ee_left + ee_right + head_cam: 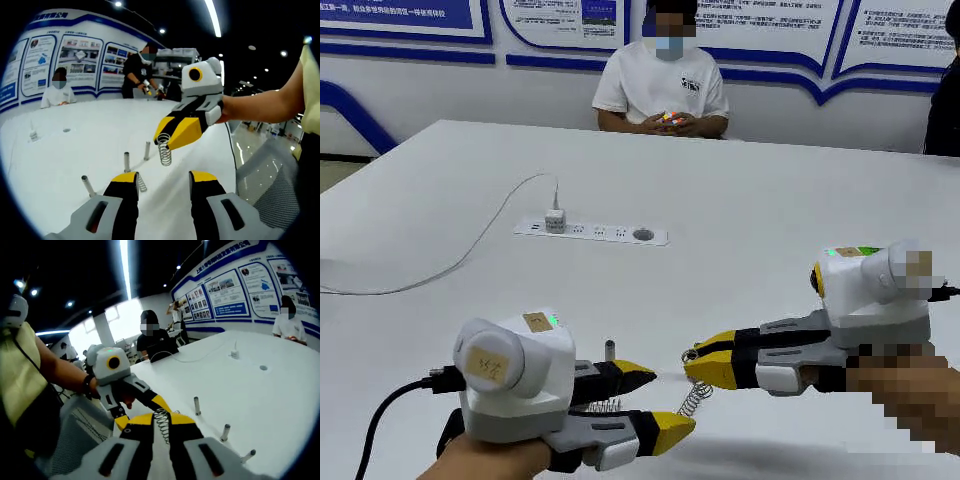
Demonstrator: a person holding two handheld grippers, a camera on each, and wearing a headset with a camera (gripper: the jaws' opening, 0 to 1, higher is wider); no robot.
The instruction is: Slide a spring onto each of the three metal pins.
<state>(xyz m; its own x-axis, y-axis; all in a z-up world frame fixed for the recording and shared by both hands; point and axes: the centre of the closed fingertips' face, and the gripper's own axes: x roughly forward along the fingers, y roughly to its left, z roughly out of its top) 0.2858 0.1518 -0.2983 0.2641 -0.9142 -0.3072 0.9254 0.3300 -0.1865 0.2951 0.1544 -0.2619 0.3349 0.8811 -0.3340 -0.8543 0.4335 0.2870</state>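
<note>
**A:** Where's the spring?

**B:** The right gripper (700, 362) pinches a spring (164, 150) by its top. It hangs roughly upright over the table (750, 210).

**A:** And the pins?

**B:** There are three, all upright and bare: far pin (147, 150), middle pin (127, 161), near pin (88, 185). The far pin stands just left of the hanging end, so I'd aim there.

**A:** Left gripper?

**B:** The left gripper (164, 176) has its jaws spread, holding nothing. A second spring (141, 182) lies beside them, so I count two springs.

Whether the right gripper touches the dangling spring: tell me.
Touching. The left gripper view shows the right gripper shut on the spring, its lower coils dangling.
</note>
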